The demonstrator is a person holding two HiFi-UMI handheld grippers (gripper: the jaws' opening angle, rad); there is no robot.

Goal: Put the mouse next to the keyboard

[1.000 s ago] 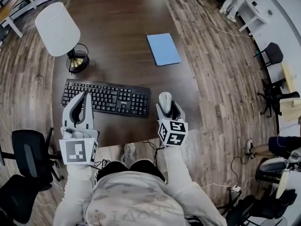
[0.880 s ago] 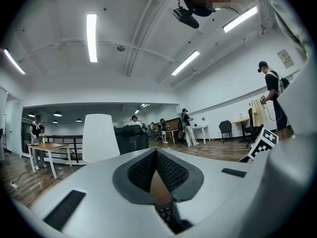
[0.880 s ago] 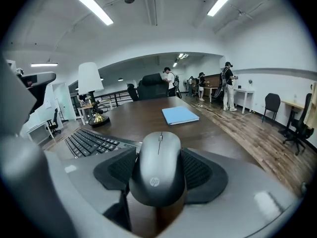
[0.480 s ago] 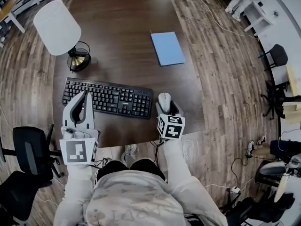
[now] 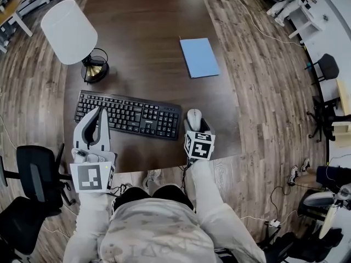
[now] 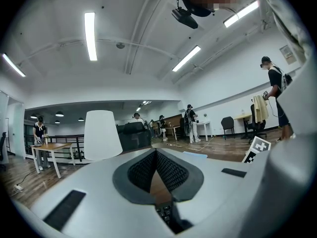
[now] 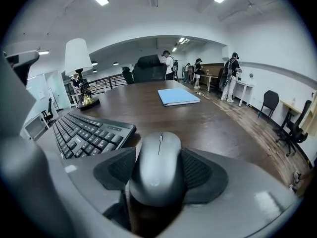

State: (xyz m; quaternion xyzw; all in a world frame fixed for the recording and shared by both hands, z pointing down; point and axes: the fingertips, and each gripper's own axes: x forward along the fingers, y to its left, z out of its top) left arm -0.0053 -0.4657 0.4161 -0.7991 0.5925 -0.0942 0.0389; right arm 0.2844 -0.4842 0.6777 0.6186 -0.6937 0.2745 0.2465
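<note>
Fingers (image 7: 205, 170) of right gripper (image 5: 194, 126) tight around mouse (image 7: 157, 167) — just beside keyboard (image 5: 129, 115) — left gripper (image 6: 156, 157) fingers together

Big open office: wood plank floor (image 5: 258, 64) and a long dark brown table (image 5: 142, 32) with a white-shade lamp (image 5: 68, 30) and a blue folder (image 5: 199, 57) on it. Black office chair (image 5: 34, 174) on the left, white desks (image 5: 304, 18) far right, strip lights (image 6: 89, 36) on a white ceiling.

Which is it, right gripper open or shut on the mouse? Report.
The right gripper is shut on the mouse: its own view shows both fingers pressing the mouse's sides.
</note>
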